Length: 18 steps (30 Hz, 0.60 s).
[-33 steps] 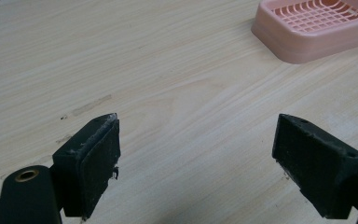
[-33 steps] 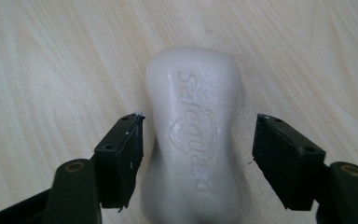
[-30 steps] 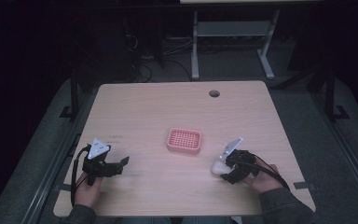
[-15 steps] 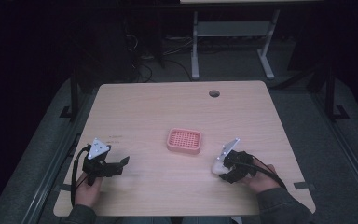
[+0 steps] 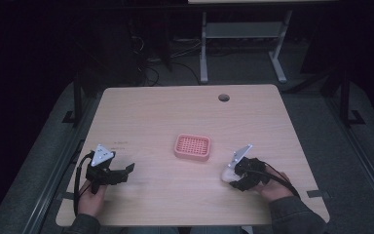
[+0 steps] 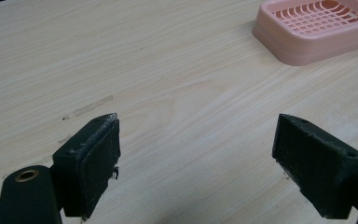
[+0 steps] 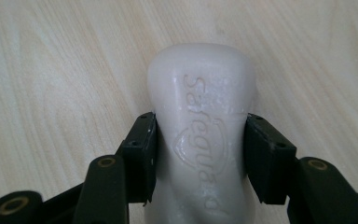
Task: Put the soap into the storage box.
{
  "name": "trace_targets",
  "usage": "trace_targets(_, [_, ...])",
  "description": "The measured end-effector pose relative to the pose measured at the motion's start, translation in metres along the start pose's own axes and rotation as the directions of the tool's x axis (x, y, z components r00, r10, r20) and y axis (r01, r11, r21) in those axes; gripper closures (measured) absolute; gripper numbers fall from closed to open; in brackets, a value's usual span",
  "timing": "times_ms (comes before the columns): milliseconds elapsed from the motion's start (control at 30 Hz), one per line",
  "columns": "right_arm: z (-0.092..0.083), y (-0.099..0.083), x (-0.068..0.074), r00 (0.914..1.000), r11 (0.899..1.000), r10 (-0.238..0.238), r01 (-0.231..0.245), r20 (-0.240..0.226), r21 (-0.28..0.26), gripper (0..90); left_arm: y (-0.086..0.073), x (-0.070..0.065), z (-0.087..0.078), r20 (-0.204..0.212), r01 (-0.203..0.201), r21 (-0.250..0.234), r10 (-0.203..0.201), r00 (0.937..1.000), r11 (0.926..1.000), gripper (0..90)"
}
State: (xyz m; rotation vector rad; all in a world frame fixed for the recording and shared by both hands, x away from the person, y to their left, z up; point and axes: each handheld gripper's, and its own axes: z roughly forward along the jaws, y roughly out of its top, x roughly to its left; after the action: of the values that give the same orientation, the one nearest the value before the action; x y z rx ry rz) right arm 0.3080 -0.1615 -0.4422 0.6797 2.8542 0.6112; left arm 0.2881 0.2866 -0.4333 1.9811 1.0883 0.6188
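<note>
A white bar of soap with raised lettering lies on the wooden table, and both pads of my right gripper press on its sides after just closing in on it. From above, the soap shows at the front right of the table under the right gripper. A pink soap dish with a slotted floor sits at the table's middle, apart from both grippers. My left gripper rests at the front left, jaws wide open over bare wood, the pink dish beyond it to the upper right.
The table has a round cable hole near its far edge. Behind the table stands a grey metal frame on a dark floor with loose cables. A faint scuff marks the wood near the left gripper.
The right gripper's jaws have drawn in against the soap bar. Both hands have stayed where they were, and the dish has not moved.
</note>
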Motion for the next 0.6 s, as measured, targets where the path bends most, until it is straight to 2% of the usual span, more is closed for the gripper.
trace_targets(267, [-0.015,0.006,-0.003,1.0000,0.999,-0.004,0.004,-0.005,-0.031,48.8,0.000,0.000,-0.001,-0.003,-0.007,0.006,0.007,1.0000,1.0000,14.7])
trace_targets(600, [-0.008,0.007,-0.004,0.9999,0.999,-0.008,0.007,-0.014,-0.035,48.9,0.000,0.000,-0.001,-0.003,-0.008,0.002,0.008,1.0000,1.0000,14.7])
